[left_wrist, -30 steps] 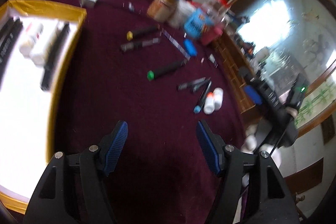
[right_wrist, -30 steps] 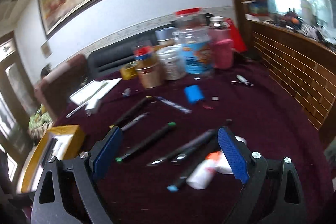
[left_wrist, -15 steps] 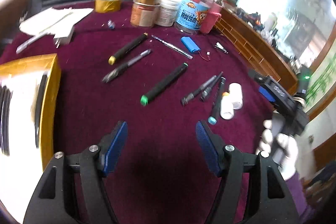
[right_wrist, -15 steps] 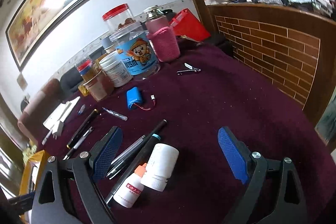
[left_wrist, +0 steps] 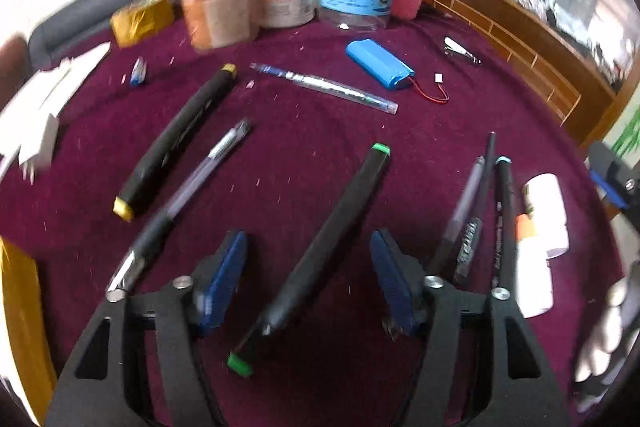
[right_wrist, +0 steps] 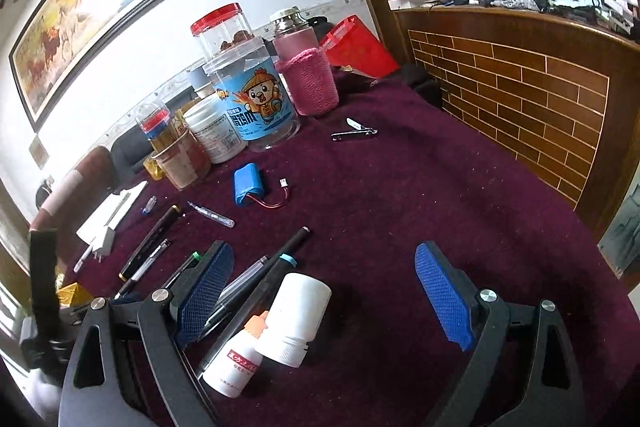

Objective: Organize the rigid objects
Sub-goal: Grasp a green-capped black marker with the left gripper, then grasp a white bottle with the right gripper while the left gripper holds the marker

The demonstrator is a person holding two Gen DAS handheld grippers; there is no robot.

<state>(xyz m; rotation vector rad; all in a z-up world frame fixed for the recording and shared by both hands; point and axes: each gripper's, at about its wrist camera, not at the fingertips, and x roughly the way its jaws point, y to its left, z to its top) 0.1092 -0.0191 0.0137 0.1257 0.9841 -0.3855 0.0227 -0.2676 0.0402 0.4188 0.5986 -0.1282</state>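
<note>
Slim matte green-capped marker [left_wrist: 320, 251] lies on fuzzy maroon cloth [left_wrist: 312, 123].

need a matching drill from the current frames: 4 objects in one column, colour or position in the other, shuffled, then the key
Things:
1. battery pack
2. knitted sleeve on the bottle
3. black marker between the left gripper jaws, which are closing
4. nail clipper

Descriptions:
A. pink
B. green end caps
C. blue, with a red wire
D. metal, lying near the wooden counter side

Pairs: 1-C, 2-A, 3-B, 4-D
</note>
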